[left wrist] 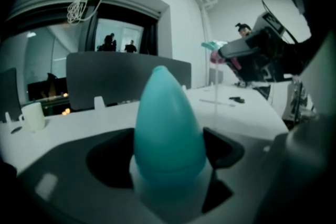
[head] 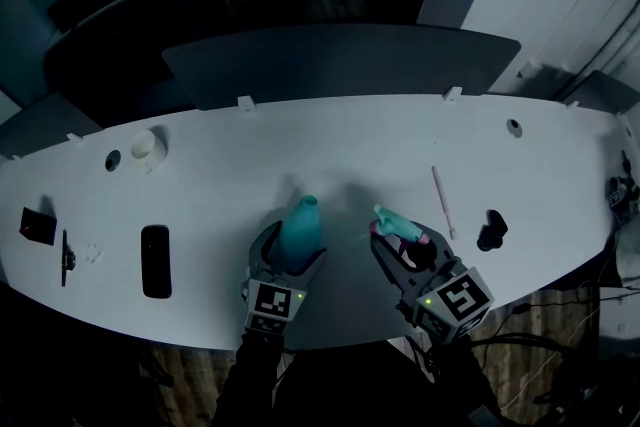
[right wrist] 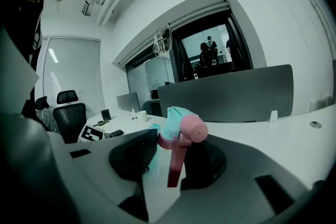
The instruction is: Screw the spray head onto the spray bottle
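At the front edge of the white worktop (head: 230,165), our head view shows the left gripper (head: 292,257) and right gripper (head: 405,250) side by side. Left gripper view: our wide-set jaws clamp a teal tapered plastic spray bottle (left wrist: 168,128). Right gripper view: our jaws pinch a teal-and-pink plastic spray head (right wrist: 181,128).

Beyond the spray bottle (head: 301,220), the worktop (head: 330,140) lies bare up to its far edge, where a grey divider panel (head: 340,63) closes the way. Right of the bottle, a narrow gap parts it from the spray head (head: 395,221) clamped in the right tool (head: 402,247). Farther right lie a thin tube (head: 442,201) and a small black object (head: 491,230). Left of the bottle runs a bare strip, then a black slab (head: 155,261). A white cup (head: 147,147) stands far-left. The left tool (head: 292,250) blocks the bottle's near side.
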{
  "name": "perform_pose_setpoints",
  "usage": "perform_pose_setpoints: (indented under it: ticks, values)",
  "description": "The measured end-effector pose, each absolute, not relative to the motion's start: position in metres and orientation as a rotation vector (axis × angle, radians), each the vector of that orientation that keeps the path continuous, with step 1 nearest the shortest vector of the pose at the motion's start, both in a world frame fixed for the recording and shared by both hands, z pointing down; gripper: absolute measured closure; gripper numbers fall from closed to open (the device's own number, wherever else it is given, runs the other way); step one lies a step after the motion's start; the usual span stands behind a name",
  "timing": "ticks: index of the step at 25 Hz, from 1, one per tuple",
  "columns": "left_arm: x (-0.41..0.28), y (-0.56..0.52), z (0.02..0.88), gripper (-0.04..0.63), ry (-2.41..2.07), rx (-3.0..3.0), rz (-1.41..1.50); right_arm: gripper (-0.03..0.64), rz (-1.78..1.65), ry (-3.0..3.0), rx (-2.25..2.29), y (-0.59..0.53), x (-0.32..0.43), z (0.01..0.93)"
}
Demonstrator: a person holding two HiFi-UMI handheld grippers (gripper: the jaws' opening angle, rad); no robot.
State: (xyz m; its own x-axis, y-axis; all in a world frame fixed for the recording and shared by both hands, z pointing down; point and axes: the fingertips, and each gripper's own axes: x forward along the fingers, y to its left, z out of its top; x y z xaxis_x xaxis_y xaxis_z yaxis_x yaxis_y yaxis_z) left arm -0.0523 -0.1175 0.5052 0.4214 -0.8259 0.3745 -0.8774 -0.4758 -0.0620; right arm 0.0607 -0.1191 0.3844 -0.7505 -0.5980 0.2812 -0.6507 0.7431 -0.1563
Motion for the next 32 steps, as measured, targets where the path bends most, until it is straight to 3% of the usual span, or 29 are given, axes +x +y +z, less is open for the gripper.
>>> perform_pose_setpoints:
  ticks: [16, 22, 32]
  values:
    - [-0.057, -0.087, 0.537, 0.189, -1.383, 2.474, 0.899, 0.476, 0.352, -2.749, 0.972, -0.116, 0.057, 0.382]
    - [-0.053, -0.079, 0.537, 0.188, -1.239, 2.562, 0.862, 0.476, 0.374, -2.785, 0.938, -0.110, 0.048, 0.376]
    - [-0.039, -0.076, 0.539, 0.192, -1.111, 2.668, 0.941, 0.477, 0.217, -3.010, 0.753, -0.102, 0.022, 0.287]
